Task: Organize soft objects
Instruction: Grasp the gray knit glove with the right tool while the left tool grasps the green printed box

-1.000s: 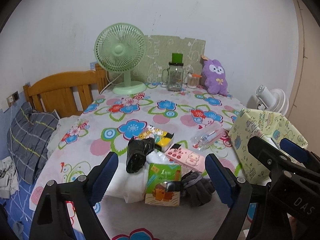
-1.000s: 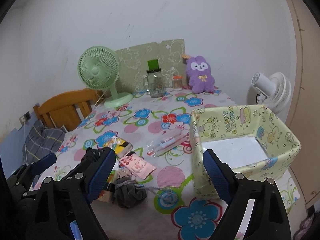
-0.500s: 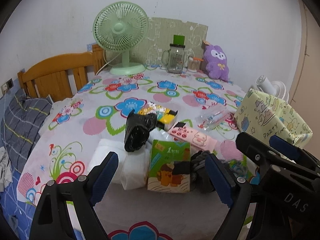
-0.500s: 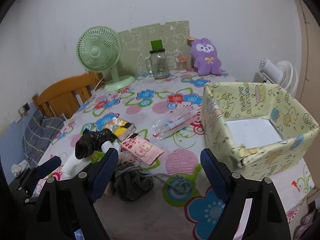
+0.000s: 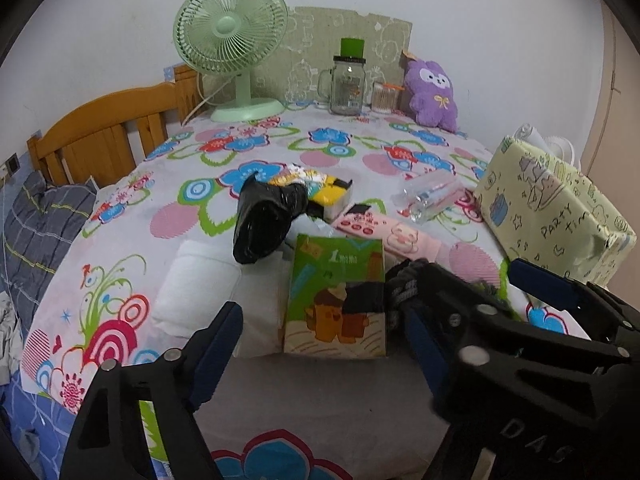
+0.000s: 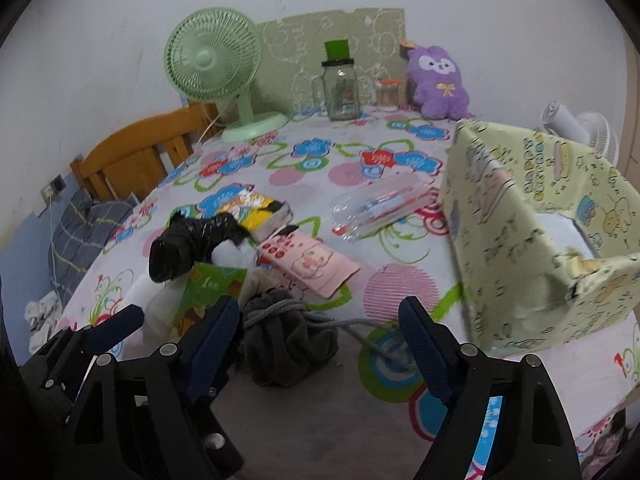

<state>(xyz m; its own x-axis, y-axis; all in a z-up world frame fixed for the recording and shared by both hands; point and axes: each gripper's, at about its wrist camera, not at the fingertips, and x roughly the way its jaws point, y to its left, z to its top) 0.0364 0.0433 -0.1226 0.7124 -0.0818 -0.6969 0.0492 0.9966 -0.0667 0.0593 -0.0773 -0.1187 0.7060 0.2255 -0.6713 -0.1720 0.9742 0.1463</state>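
On the flowered tablecloth point(image 5: 132, 216), from left to right: a white folded cloth point(image 5: 208, 292) near the front edge, a crinkled black plastic roll point(image 5: 262, 220) lying across it, a green tissue pack point(image 5: 338, 296) printed with a "1", and a dark grey drawstring pouch point(image 6: 288, 344) with its cord trailing right. The yellow box point(image 6: 532, 248) at the right edge reads "PARTY TIME".

The left gripper point(image 5: 320, 344) is closing, nothing pinched, the tissue pack just ahead. The right gripper point(image 6: 320, 336) is also narrowing around the pouch, pads clear. Bare cloth lies before both.
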